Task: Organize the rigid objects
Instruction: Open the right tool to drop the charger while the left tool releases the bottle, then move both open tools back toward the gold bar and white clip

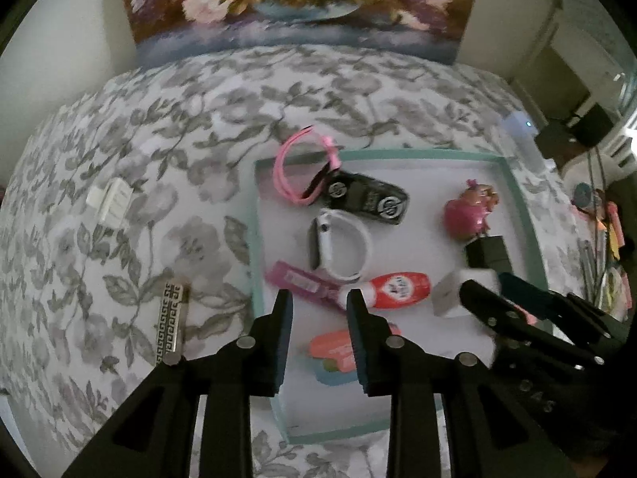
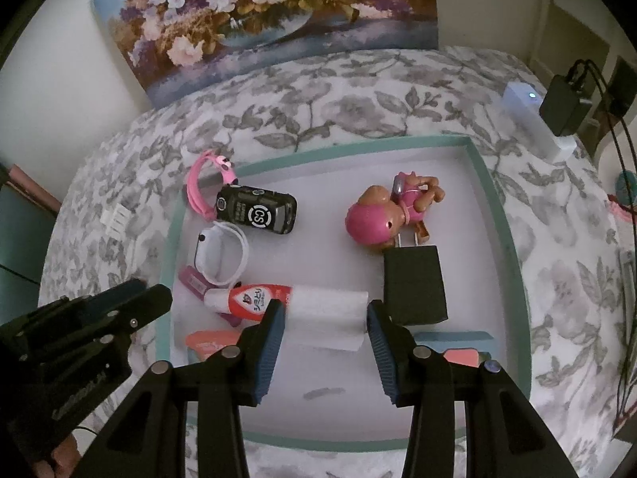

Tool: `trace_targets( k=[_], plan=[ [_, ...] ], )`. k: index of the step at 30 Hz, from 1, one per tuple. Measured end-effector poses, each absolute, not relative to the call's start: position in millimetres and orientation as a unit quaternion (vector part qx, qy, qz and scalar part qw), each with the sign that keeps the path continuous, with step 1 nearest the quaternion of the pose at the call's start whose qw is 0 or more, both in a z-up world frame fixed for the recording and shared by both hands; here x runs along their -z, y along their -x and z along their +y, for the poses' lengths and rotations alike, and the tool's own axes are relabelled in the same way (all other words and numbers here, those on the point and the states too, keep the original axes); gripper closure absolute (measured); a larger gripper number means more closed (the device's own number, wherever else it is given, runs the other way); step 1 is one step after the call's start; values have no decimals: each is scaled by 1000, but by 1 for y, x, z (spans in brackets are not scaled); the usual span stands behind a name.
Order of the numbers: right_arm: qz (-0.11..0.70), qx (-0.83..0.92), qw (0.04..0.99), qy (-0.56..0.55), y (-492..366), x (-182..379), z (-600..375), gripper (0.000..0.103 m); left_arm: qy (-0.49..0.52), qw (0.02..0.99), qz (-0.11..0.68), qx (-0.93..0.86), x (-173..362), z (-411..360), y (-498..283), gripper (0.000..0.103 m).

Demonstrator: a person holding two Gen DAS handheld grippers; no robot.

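A teal-rimmed white tray (image 1: 517, 195) (image 2: 493, 199) holds a black toy car (image 1: 366, 199) (image 2: 256, 211), a white watch (image 1: 340, 245) (image 2: 221, 251), a pink bracelet (image 1: 294, 171) (image 2: 199, 187), a red-and-white bottle (image 1: 394, 288) (image 2: 247, 298), a pink dog figure (image 1: 467, 211) (image 2: 382, 215) and a black charger (image 1: 489, 255) (image 2: 414, 286). My right gripper (image 2: 324, 314) (image 1: 483, 298) is shut on a white block (image 2: 326, 318) (image 1: 452, 292) over the tray. My left gripper (image 1: 318, 302) (image 2: 131, 294) is open and empty above the tray's left part.
On the floral cloth left of the tray lie a patterned bar (image 1: 171, 320) and a white ridged piece (image 1: 111, 205) (image 2: 115, 215). A white device with a light (image 2: 533, 119) (image 1: 525, 135) stands at the back right. A flower painting (image 2: 270, 12) leans against the wall.
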State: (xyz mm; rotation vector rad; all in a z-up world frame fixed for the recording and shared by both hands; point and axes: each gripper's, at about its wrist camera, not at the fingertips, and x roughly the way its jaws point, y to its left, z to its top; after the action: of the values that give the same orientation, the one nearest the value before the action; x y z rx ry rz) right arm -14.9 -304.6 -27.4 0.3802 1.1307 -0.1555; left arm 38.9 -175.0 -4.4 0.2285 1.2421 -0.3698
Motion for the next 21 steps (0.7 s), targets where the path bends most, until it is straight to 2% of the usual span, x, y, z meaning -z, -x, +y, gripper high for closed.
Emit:
trace_targets(
  k=[2,6,8,9,15,17,19,21],
  plan=[
    [527,74,828,-178,15,24,-305,57,-104,792,579,162,6,-171,-41,65],
    [517,76,834,-175,15,16,-303,57,-96,793,584,146,8,-163,-45,59],
    [514,76,837,-173,15,12,-303,57,-90,794,586,137,9,-159,-47,46],
    [512,75,838,-172,14,10,-302,57,-88,795,586,133,9,-157,-48,44],
    [517,77,837,-159,11,12,-296,54,-85,797,588,108,12,-145,-55,41],
    [522,79,835,-155,9,15,-294,51,-84,796,591,99,14,-141,-57,28],
    [526,80,833,-151,8,18,-292,50,-81,796,592,93,15,-137,-59,27],
    [528,83,832,-146,7,19,-290,44,-79,797,592,88,16,-134,-61,27]
  ],
)
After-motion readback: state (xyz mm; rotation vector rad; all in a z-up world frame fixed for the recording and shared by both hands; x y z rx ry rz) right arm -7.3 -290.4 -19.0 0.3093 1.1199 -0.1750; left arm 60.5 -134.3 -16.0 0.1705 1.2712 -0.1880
